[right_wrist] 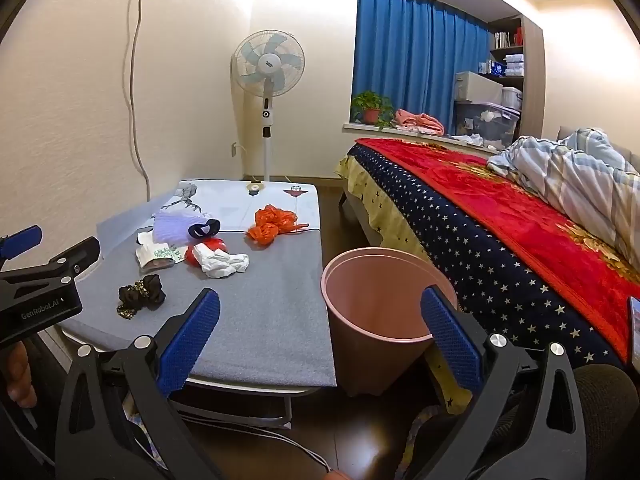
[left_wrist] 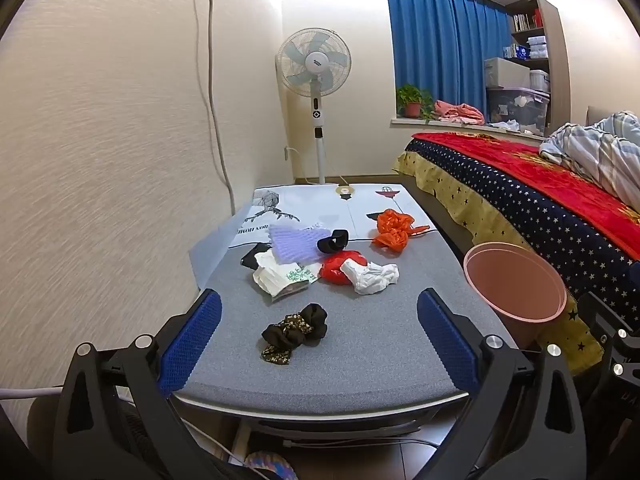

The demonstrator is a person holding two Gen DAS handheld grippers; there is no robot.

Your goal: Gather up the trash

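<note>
Trash lies on a low grey-topped table [left_wrist: 360, 352]. It includes a black patterned scrunchie [left_wrist: 296, 332] nearest me, crumpled white paper [left_wrist: 372, 276], a red bag [left_wrist: 336, 266], an orange bag [left_wrist: 394, 228], a purple foam sheet [left_wrist: 296, 240] and a white packet with green print [left_wrist: 280, 280]. A pink bin [right_wrist: 380, 300] stands on the floor by the table's right edge and looks empty. My left gripper [left_wrist: 320, 296] hangs open over the table's near edge, just short of the scrunchie. My right gripper [right_wrist: 320, 293] is open too, before the bin and holding nothing.
A bed [right_wrist: 500, 216] with a red blanket and starred cover runs along the right, close behind the bin. A standing fan [right_wrist: 267, 68] is beyond the table. A cable hangs down the left wall [left_wrist: 212, 80]. More cables lie on the floor under the table [right_wrist: 280, 440].
</note>
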